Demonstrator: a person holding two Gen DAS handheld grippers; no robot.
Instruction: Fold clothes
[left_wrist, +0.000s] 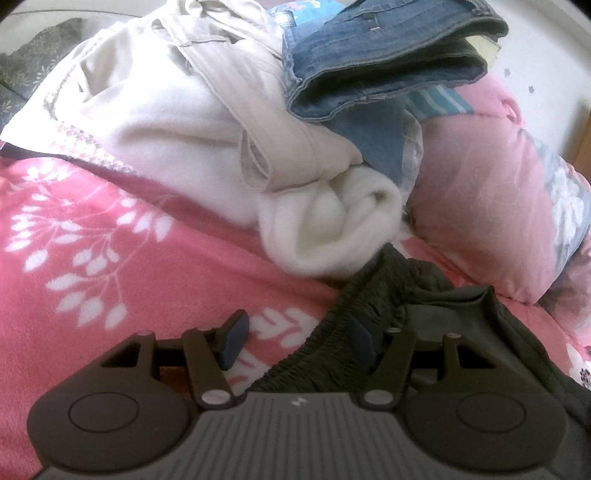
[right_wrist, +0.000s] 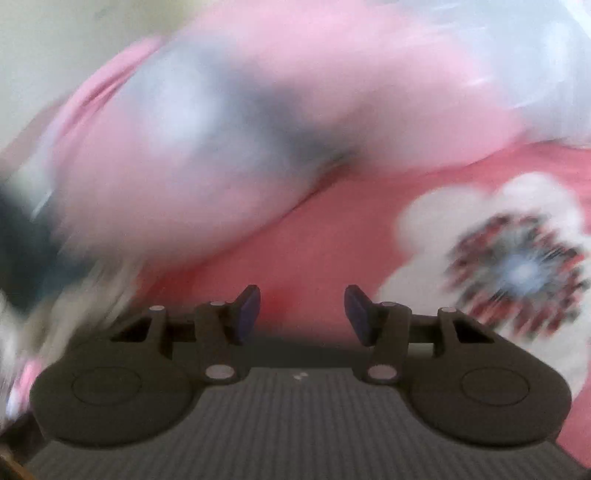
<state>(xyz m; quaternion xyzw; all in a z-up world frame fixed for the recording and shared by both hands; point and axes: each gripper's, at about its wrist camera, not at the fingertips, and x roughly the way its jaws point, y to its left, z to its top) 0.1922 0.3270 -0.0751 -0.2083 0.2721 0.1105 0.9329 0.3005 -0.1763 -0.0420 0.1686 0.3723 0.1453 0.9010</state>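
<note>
The left gripper (left_wrist: 295, 341) sits low over a pink blanket (left_wrist: 110, 258) w/ a white leaf print, fingers spread wide; the gathered elastic waistband of a dark green garment (left_wrist: 454, 325) runs between them, one fingertip (left_wrist: 360, 341) right against the waistband, the other fingertip (left_wrist: 232, 338) over bare blanket, so nothing is clamped; rest of the garment spreads off to the right beside the gripper body. Just past it lies a heap of clothes: a white fleece piece (left_wrist: 177, 147) w/ its rolled end nearest the waistband, beige trousers (left_wrist: 236, 85) across the top of it, folded jeans (left_wrist: 388, 62) stacked at the back right. A pink pillow (left_wrist: 484, 206) w/ grey-and-white flowers sits right of the heap, touching it. Right wrist view is badly motion-blurred; the right gripper (right_wrist: 302, 314) is wide apart too, holding nothing, over pink bedding (right_wrist: 314, 251) w/ a big white flower print (right_wrist: 513, 258); a pink and grey bulk (right_wrist: 221, 129) fills the upper part, too smeared to name for sure.
</note>
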